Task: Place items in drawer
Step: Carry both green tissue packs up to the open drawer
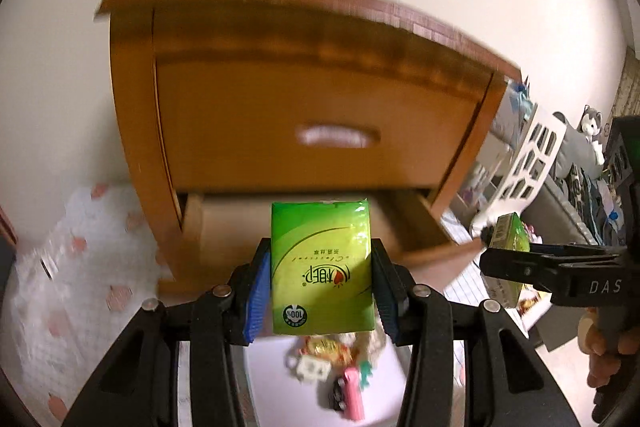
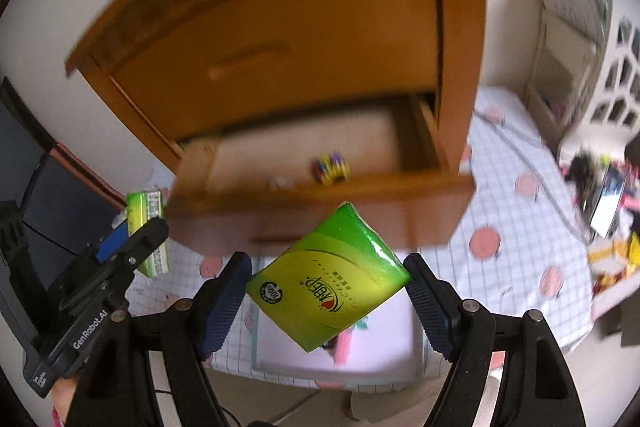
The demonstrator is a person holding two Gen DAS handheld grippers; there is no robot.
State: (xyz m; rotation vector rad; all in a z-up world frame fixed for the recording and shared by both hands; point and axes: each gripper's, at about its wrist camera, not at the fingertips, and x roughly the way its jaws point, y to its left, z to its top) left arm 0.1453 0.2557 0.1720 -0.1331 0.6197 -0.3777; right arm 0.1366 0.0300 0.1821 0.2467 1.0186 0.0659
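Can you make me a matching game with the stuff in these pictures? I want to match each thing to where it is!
Things:
1. upright green tissue pack
2. tilted green tissue pack
3. colourful small item
4. upper drawer

Places or states:
A. lying inside the open drawer
B. closed
C. in the left hand-held gripper
D. in the right hand-held gripper

Pairs: 1-C, 2-D, 3-A, 4-B

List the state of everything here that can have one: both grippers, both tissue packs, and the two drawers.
left gripper: shut on a tissue pack
left tissue pack: held upright, sealed
right gripper: shut on the other pack
right tissue pack: held tilted, sealed
lower drawer: pulled open, small items inside
upper drawer: closed
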